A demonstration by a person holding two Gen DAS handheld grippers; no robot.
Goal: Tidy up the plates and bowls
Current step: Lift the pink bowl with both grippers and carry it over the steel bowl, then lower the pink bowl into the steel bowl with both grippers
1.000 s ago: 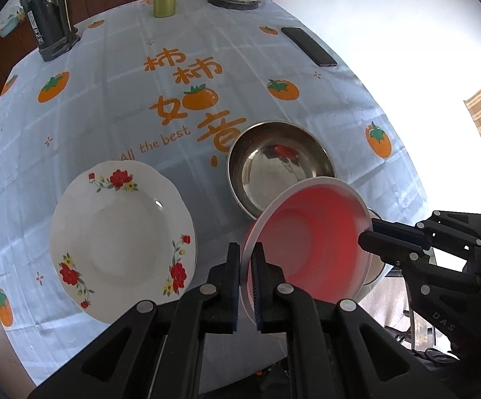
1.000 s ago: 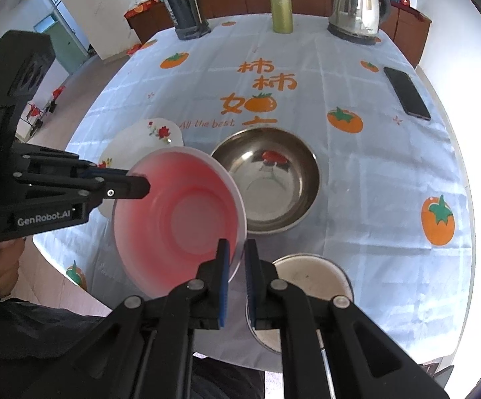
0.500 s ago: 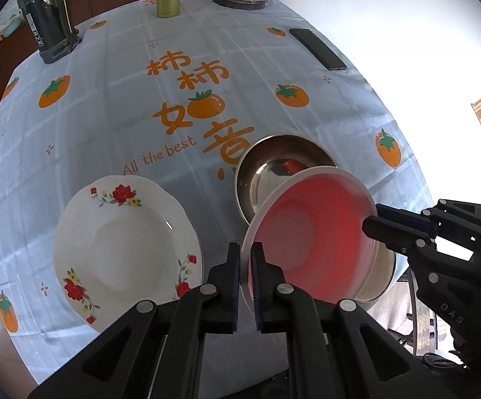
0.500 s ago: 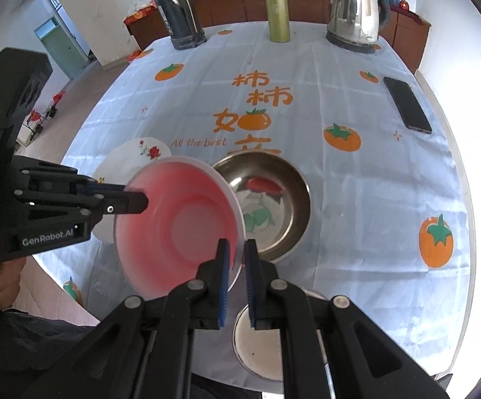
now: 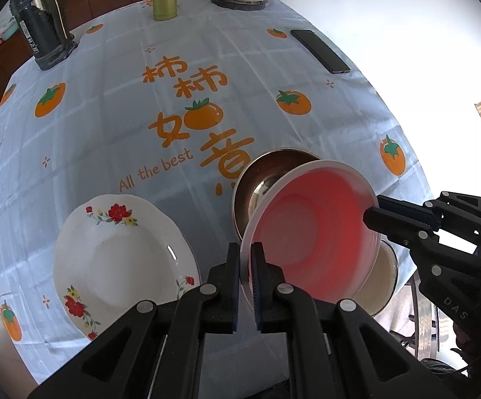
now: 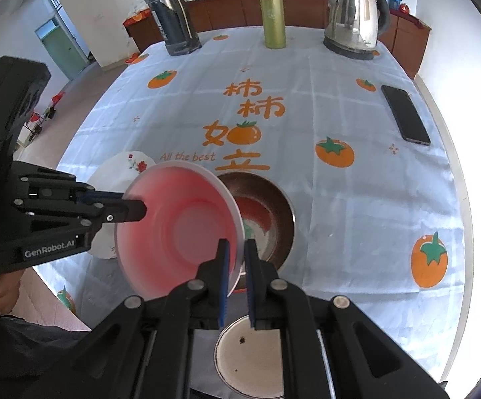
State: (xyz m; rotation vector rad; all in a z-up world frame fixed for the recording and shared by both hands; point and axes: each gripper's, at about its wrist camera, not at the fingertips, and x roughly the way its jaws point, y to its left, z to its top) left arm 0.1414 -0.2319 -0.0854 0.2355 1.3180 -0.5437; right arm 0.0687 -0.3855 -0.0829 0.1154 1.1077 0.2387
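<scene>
Round translucent pink plastic bowl (image 5: pixel 310 236) (tilted) – both jaws clamped on its thin rim – above a shiny steel bowl (image 6: pixel 270 219)

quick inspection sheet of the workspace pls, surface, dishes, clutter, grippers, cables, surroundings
surface: round table under a pale blue tablecloth printed with orange fruit.
job's things: pink bowl held tilted in the air over the steel bowl; floral plate beside it; small enamel bowl at the near edge.
clutter: phone, steel kettle, green flask, dark thermos.
grippers: left gripper and right gripper each pinch the pink bowl's rim, on opposite sides.
cables: nothing seen.
surroundings: wooden sideboard, green door.
</scene>
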